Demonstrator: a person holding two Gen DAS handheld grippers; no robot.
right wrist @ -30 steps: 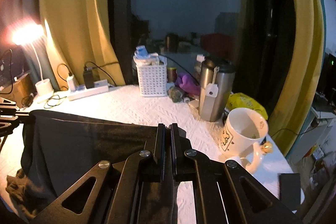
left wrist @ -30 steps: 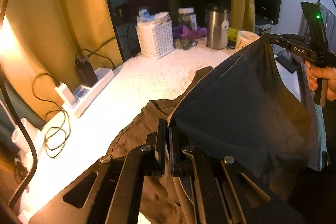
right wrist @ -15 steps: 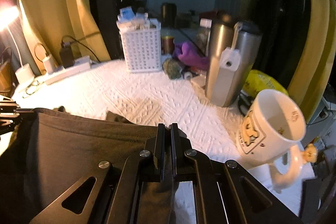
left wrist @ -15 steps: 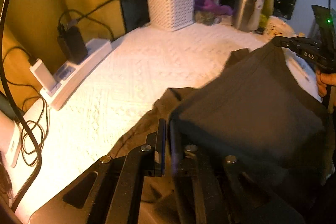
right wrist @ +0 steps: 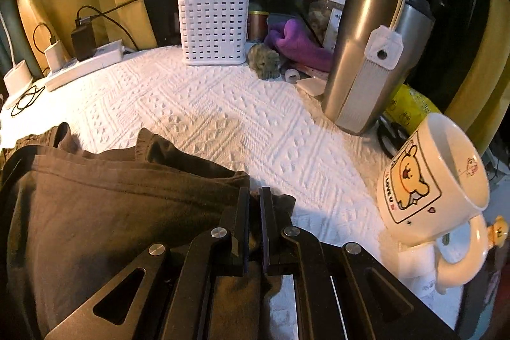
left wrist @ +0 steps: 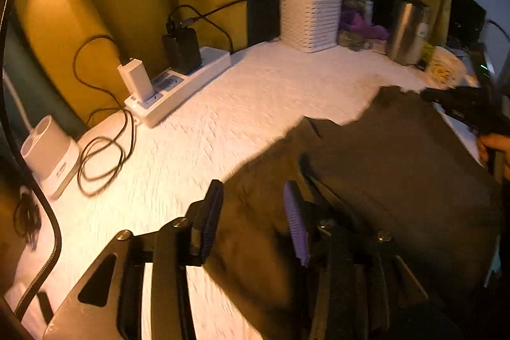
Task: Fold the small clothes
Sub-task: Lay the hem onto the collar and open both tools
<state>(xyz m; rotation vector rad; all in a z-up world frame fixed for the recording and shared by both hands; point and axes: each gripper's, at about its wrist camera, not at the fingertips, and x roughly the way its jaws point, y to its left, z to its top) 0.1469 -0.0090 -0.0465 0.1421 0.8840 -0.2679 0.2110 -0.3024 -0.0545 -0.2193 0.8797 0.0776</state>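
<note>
Two grippers meet one dark garment (right wrist: 121,212): left gripper (left wrist: 255,212), jaws opening, cloth lying loose between them; right gripper (right wrist: 254,212) clamped on its corner.

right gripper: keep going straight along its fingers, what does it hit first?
Probably the dark garment: the right gripper is shut on its corner, angled down. Past that corner is the white tablecloth; the cartoon mug sits off to the side, likely clear.
</note>
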